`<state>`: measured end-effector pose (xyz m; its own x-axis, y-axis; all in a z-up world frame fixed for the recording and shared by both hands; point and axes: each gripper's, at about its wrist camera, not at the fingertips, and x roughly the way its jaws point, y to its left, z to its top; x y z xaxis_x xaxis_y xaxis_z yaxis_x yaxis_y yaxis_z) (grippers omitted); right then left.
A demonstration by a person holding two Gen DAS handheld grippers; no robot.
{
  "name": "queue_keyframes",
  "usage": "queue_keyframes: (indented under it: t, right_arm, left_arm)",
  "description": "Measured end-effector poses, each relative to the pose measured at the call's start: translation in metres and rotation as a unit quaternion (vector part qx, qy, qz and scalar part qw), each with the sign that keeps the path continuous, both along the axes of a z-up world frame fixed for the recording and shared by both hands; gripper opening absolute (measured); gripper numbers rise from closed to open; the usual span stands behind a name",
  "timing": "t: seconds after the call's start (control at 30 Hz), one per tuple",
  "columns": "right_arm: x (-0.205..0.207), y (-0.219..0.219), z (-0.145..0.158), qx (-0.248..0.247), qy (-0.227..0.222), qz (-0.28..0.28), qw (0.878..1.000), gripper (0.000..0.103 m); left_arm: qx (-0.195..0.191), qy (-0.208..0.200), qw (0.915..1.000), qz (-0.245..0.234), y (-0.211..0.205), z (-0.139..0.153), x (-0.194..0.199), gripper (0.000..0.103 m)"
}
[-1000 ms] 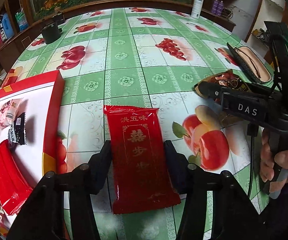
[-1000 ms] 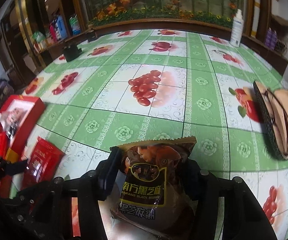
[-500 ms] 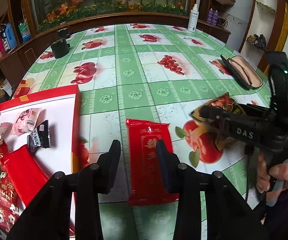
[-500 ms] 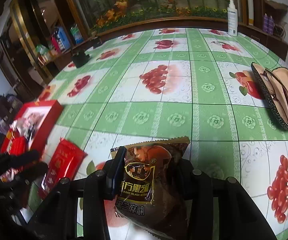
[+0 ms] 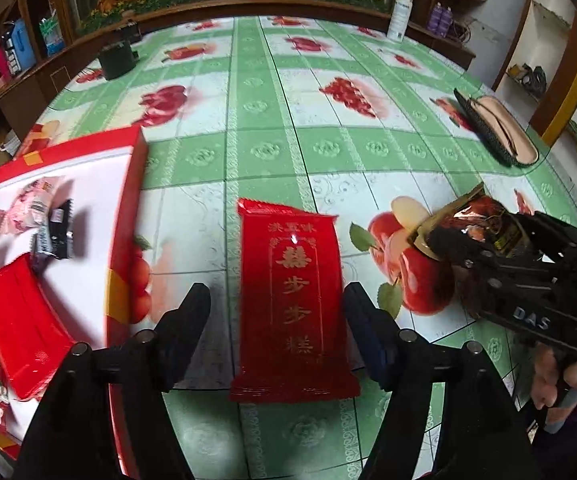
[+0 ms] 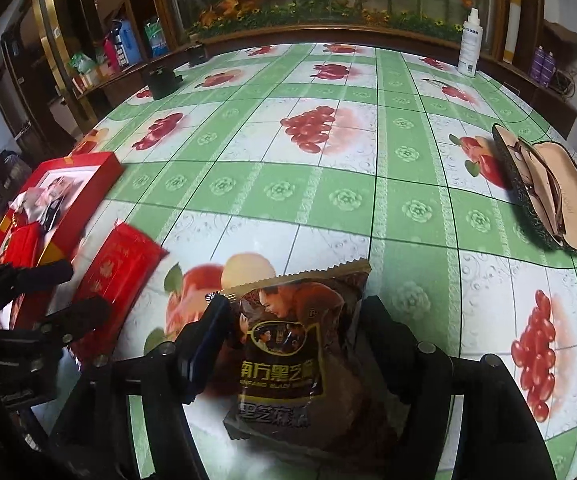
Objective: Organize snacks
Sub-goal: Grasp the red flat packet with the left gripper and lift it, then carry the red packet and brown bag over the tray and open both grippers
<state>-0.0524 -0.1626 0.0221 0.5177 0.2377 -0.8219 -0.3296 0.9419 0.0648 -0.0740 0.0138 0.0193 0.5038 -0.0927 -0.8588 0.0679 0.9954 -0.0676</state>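
A red snack packet with gold characters lies flat on the fruit-print tablecloth. My left gripper straddles it with jaws opening, and its pads stand clear of the packet's edges. A brown sesame snack packet sits between the fingers of my right gripper, whose jaws are also opening and no longer squeeze it. In the left wrist view the right gripper is at the right, and the brown packet pokes out of it. The red box at the left holds several snacks.
An open glasses case lies at the table's right edge. A white spray bottle and a dark cup stand at the far side. A hand grips the right tool's handle. Shelves with goods line the left wall.
Both grippers' jaws stand wider than half a second ago. The left gripper sits lower, around the red packet again. The right gripper has shifted sideways with the brown packet still between its fingers.
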Motion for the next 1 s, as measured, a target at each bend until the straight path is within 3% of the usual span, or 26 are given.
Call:
queue_keyframes:
  t: [0.17,0.27,0.3,0.37,0.43,0.67,1.0]
  right_arm:
    - [-0.006,-0.001,-0.002,-0.004,0.004,-0.001,1.000,0.068]
    - [-0.010,0.001,-0.002,-0.011,-0.003,0.001,1.000,0.056]
    - [-0.010,0.002,-0.002,-0.010,-0.003,-0.002,1.000,0.055]
    - [-0.011,0.002,-0.001,-0.005,-0.003,-0.005,1.000,0.052]
    - [-0.013,0.001,0.002,0.003,-0.006,-0.003,1.000,0.046]
    - [-0.016,0.003,0.006,0.026,-0.003,0.002,1.000,0.044]
    - [-0.019,0.025,0.029,0.073,-0.014,0.029,0.997,0.044]
  left_arm:
    - [0.027,-0.006,0.9996,-0.011,-0.007,-0.007,0.001,0.070]
    - [0.028,-0.015,0.9992,-0.026,-0.010,-0.007,0.000,0.069]
    - [0.027,-0.019,0.9990,-0.029,-0.010,-0.007,-0.001,0.067]
    - [0.027,-0.027,0.9987,-0.034,-0.010,-0.005,0.000,0.051]
    - [0.025,-0.025,0.9987,-0.037,-0.009,-0.004,0.002,0.050]
    - [0.025,-0.037,0.9980,-0.043,-0.009,0.001,-0.003,0.048]
    - [0.009,-0.075,0.9969,-0.022,0.015,0.030,-0.018,0.048]
